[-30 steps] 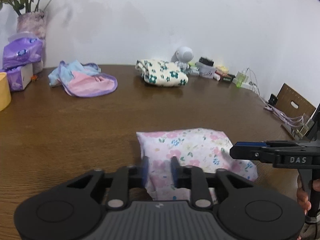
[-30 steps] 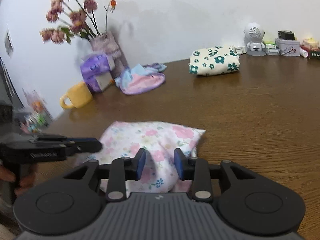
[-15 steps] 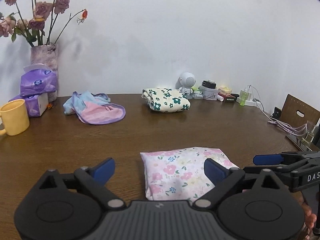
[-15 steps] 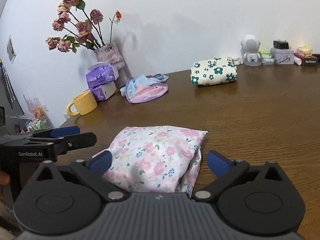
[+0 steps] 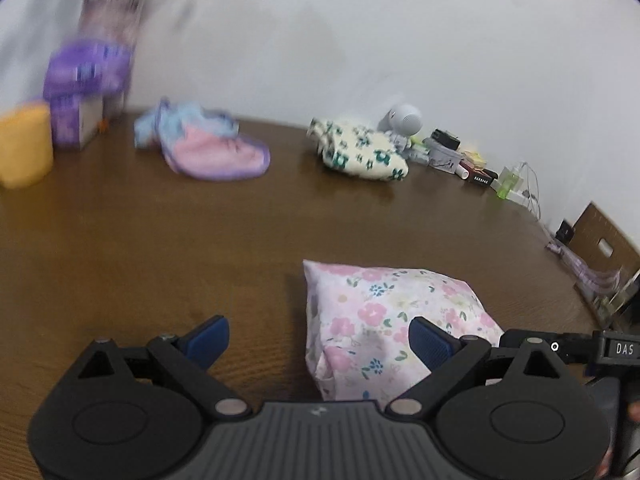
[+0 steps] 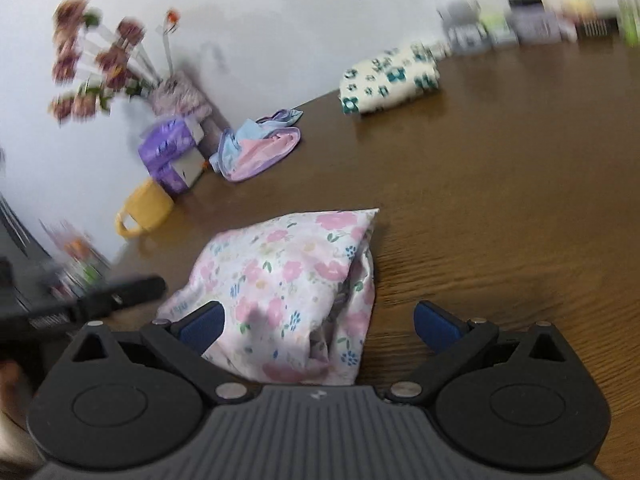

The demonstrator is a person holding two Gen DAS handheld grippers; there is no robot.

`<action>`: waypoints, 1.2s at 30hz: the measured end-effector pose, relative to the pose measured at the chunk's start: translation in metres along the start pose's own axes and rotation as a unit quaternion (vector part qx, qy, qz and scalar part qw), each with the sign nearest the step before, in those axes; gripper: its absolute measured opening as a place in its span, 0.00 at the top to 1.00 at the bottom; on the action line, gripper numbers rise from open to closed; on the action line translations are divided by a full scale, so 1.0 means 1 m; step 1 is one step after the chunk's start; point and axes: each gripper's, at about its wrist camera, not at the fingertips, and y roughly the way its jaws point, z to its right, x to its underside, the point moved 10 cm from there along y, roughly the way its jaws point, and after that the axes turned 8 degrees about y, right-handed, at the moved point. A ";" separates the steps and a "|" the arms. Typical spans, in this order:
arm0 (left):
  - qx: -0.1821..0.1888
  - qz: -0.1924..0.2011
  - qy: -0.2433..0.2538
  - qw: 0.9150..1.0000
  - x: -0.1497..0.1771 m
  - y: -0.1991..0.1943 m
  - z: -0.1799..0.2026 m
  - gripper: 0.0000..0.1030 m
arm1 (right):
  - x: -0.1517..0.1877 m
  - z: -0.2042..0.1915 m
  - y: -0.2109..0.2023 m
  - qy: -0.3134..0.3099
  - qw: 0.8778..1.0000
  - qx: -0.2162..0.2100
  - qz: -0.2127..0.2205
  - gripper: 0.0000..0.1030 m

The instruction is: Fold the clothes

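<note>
- Wooden tabletop, carries everything.
- Left gripper: jaws spread wide, nothing pinched; its right finger overlaps the bundle's near corner in view, contact unclear.
- Right gripper: jaws spread wide, empty, straddling the bundle's near end.
- Pink floral folded garment: lies on the tabletop near the front edge, between both grippers.
- Green-flower folded garment: far side, near the wall.
- Pink-purple garment: unfolded, far left.
- Yellow mug: beside the tissue pack.

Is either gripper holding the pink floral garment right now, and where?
Neither. Left gripper and right gripper are open; the folded pink floral garment lies free on the table.
</note>
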 end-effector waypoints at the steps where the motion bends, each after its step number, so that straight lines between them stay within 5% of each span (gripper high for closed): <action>1: 0.012 -0.008 -0.015 1.000 0.001 0.005 -0.002 0.07 | -0.002 0.003 0.002 0.016 1.000 -0.010 0.000 0.00; 6: 0.054 -0.050 -0.078 0.994 0.002 0.027 -0.010 0.09 | -0.009 0.014 0.012 0.059 0.997 -0.038 -0.001 0.01; 13: 0.106 -0.061 -0.097 0.988 -0.003 0.042 -0.008 0.21 | -0.012 0.011 0.023 0.069 0.995 -0.068 -0.009 0.02; 15: 0.122 -0.069 -0.112 0.984 -0.001 0.047 -0.006 0.54 | -0.011 0.010 0.025 0.080 0.993 -0.082 -0.015 0.14; 18: 0.149 -0.069 -0.145 0.976 0.004 0.052 -0.009 0.57 | -0.008 0.010 0.032 0.090 0.992 -0.091 -0.020 0.38; 21: 0.163 -0.064 -0.162 0.971 0.006 0.053 -0.013 0.60 | -0.009 0.016 0.033 0.099 0.991 -0.087 -0.015 0.52; 24: 0.173 -0.061 -0.170 0.968 0.007 0.055 -0.014 0.64 | -0.009 0.019 0.033 0.100 0.991 -0.088 -0.017 0.56; 32: 0.156 -0.051 -0.130 0.978 0.008 0.055 -0.004 0.86 | -0.005 0.019 0.042 0.106 0.988 -0.103 -0.033 0.78; 36: 0.159 -0.039 -0.115 0.980 0.003 0.048 0.004 0.88 | -0.008 0.013 0.037 0.088 0.990 -0.105 -0.028 0.83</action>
